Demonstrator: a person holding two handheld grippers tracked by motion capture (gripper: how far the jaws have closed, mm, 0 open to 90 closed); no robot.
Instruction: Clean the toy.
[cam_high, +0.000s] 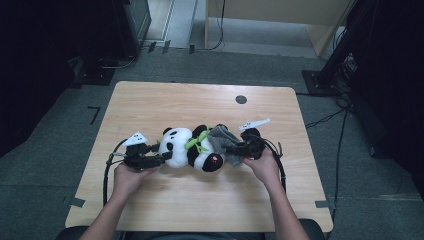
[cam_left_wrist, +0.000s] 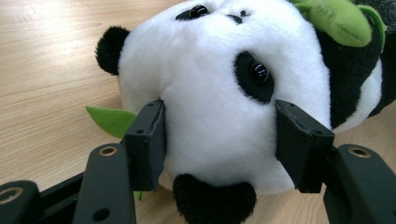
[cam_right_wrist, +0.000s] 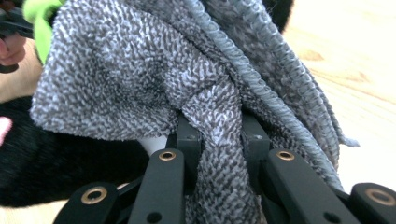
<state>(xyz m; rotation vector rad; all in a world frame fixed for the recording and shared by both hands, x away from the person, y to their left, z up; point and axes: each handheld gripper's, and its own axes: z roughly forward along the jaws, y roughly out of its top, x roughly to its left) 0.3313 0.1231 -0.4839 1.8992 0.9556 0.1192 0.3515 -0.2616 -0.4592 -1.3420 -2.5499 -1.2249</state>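
A black-and-white plush panda (cam_high: 187, 146) with a green leaf collar lies on its side in the middle of the wooden table (cam_high: 165, 102). My left gripper (cam_high: 161, 158) is shut on the panda's head (cam_left_wrist: 210, 60), one pad on each side of the white face. A grey knitted cloth (cam_high: 223, 138) lies draped over the panda's dark lower body. My right gripper (cam_high: 234, 148) is shut on a fold of that cloth (cam_right_wrist: 140, 70), which bunches between the two pads of the right gripper (cam_right_wrist: 217, 128).
A dark round hole (cam_high: 241, 99) sits near the table's far edge. A green felt leaf (cam_left_wrist: 111, 120) lies flat on the wood beside the head. Cables trail from both grippers toward the front edge. Dark stands and a cabinet ring the table on the floor.
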